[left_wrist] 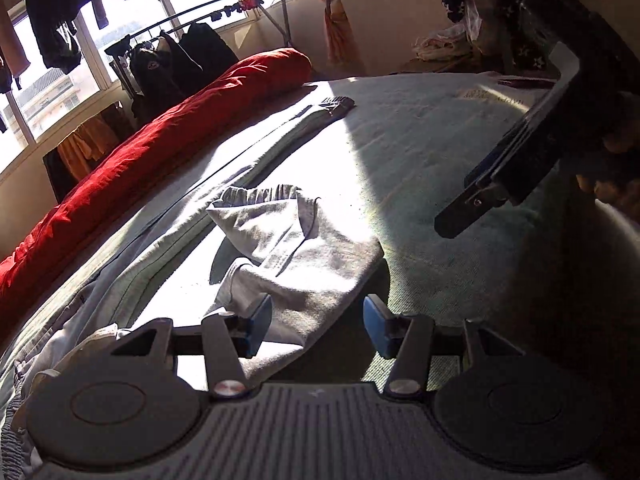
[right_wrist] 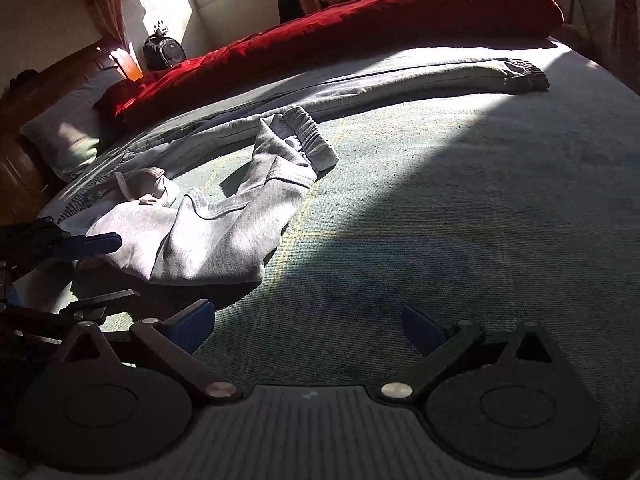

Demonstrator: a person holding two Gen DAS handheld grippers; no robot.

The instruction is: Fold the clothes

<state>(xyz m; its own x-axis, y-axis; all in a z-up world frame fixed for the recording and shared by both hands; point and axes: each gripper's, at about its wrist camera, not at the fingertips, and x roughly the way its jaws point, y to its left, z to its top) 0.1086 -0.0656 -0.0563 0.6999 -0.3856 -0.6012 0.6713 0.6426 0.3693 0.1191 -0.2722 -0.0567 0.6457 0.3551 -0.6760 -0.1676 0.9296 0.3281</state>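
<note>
The grey sweatpants [right_wrist: 224, 224] lie on the green bedspread [right_wrist: 440, 240], one leg stretched flat toward the red duvet [right_wrist: 360, 28], the other doubled back in a loose, crumpled heap. The left gripper [left_wrist: 316, 326] hovers over that heap, jaws apart and empty; the right gripper [right_wrist: 308, 328] stands wide open over bare cover. Best next — pinch the folded leg's cuff [right_wrist: 312, 140] and draw it straight before any fold
</note>
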